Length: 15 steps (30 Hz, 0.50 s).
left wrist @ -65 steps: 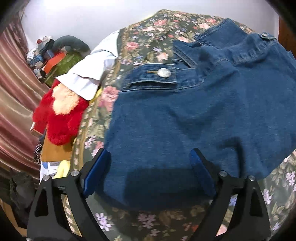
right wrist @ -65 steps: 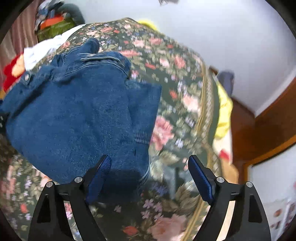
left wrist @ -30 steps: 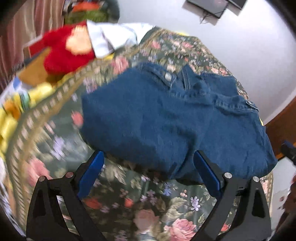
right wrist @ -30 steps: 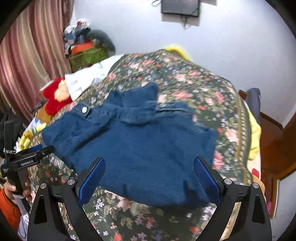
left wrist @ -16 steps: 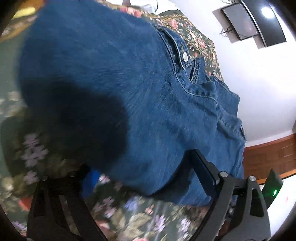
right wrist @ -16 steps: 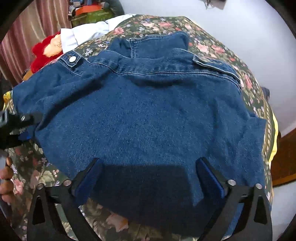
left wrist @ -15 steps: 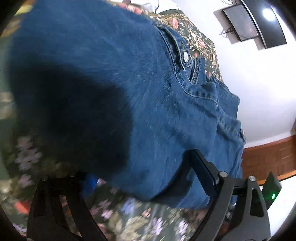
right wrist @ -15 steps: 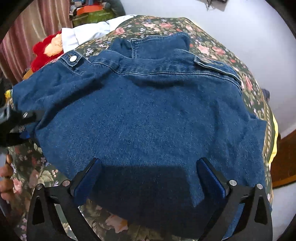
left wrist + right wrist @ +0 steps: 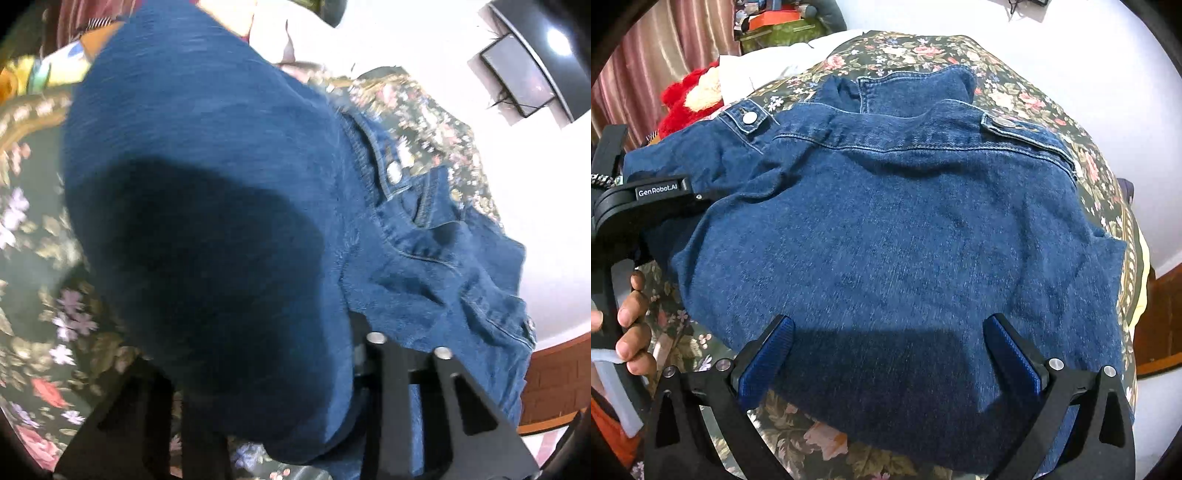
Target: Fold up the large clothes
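So at this point the denim jacket (image 9: 894,236) was lying spread out on the floral bedspread (image 9: 1027,99), back panel facing up, collar on the far side from my right camera. My right gripper (image 9: 886,354) was spread wide, both blue pads resting over the near hem with the fabric running between and under them, not pinching anything as far as I could see.

The left gripper (image 9: 646,199) was over at the left edge of the jacket, seen from the right cam with the operator's hand (image 9: 631,325) wrapped around its handle. From its own camera the denim (image 9: 221,221) filled nearly the whole view, draped right over the fingers and pretty blurry. Only the black frame of the tongs poked out below the cloth, so honestly I couldn't tell if they were pressed together on the fabric or spread.

Off to the far left there was a red plush toy (image 9: 690,96) and some white cloth (image 9: 783,62) beside the bedspread's edge.
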Each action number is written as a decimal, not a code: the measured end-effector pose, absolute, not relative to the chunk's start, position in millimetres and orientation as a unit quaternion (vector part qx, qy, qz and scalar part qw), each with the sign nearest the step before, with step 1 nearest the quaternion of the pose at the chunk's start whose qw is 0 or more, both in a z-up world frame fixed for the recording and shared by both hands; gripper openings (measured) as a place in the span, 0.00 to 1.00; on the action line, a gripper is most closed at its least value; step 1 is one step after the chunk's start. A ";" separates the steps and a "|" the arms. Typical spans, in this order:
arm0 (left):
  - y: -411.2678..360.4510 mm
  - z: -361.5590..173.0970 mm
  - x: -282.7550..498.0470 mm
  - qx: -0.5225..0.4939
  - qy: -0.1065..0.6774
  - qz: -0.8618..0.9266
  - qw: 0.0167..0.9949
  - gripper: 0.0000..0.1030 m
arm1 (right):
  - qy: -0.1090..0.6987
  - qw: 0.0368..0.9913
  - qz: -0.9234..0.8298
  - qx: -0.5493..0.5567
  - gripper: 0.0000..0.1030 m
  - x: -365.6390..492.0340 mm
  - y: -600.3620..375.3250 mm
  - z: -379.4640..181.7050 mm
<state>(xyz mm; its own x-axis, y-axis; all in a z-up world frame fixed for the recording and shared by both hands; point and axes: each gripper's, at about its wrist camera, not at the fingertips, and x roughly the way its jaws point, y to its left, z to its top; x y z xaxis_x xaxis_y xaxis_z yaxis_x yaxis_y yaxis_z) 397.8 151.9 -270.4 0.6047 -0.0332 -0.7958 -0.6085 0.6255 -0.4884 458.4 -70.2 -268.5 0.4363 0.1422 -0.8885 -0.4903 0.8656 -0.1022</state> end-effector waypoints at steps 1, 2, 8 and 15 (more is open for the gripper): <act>152.8 -264.3 395.0 -0.392 0.403 0.175 0.808 0.32 | 0.498 0.827 0.195 -0.174 1.00 456.6 -70.6 -266.1; 153.5 -258.0 392.0 -0.390 0.400 0.172 0.812 0.31 | 0.499 0.825 0.202 -0.173 1.00 454.4 -70.9 -262.9; 149.5 -215.8 357.0 -0.319 0.368 0.170 0.857 0.29 | 0.466 0.839 0.228 -0.164 1.00 438.7 -65.1 -228.7; 148.0 -173.0 323.0 -0.221 0.328 0.192 0.898 0.28 | 0.469 0.825 0.275 -0.153 1.00 426.4 -21.7 -232.2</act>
